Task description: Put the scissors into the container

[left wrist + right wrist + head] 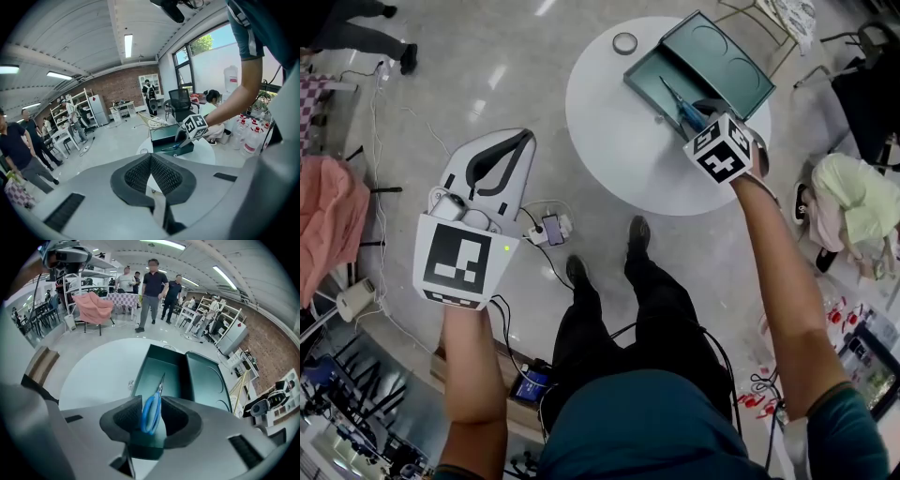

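Holding my right gripper over the teal container on the white table, I have its jaws spread wide. The blue scissors stand between them, blades pointing into the container. My left gripper is closed and empty.

A round white worktop stands on a pale, glossy floor. Far beyond the left tool runs a brick wall with white shelves; to its right, tall windows let in daylight. Strip lights line the ceiling. Beyond the right tool, to its left, stand a pink-draped chair and a checked table.
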Demonstrator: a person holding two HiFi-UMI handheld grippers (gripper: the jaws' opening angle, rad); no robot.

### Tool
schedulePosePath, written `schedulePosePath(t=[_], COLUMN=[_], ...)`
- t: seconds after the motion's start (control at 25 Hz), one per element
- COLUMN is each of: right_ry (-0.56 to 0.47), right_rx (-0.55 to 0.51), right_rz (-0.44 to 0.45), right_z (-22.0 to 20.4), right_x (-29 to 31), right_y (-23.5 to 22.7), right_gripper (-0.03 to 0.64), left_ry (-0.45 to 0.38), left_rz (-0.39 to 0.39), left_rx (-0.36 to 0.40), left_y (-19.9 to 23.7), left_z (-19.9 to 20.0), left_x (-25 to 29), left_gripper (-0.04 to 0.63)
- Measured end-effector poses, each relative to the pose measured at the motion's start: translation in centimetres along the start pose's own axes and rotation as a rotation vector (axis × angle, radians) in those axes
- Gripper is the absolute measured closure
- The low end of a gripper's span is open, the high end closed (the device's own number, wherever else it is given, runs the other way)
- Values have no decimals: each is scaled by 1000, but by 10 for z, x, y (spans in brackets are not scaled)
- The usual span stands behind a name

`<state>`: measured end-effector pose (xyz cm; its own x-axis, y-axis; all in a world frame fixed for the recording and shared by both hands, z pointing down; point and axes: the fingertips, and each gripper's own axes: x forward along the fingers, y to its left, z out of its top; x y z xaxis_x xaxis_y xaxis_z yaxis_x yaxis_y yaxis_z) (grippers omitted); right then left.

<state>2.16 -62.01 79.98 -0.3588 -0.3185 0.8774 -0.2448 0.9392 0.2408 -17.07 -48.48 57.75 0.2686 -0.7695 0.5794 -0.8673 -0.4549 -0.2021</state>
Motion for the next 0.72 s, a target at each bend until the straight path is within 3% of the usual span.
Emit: schedulePosePath(t=[0.36, 0.72], right_ry=[-11, -117], right_rx=[18, 77], right_rz=[-2, -78], right_z=[17, 65], right_x=[-28, -112], right_y=[7, 3], right_gripper=[483, 488], left_ry=[-19, -67], left_rz=[15, 40], left_rx=[35, 93], left_y=[6, 15], left_z=[18, 51], left_x=[-33, -92], left_gripper=[578, 578])
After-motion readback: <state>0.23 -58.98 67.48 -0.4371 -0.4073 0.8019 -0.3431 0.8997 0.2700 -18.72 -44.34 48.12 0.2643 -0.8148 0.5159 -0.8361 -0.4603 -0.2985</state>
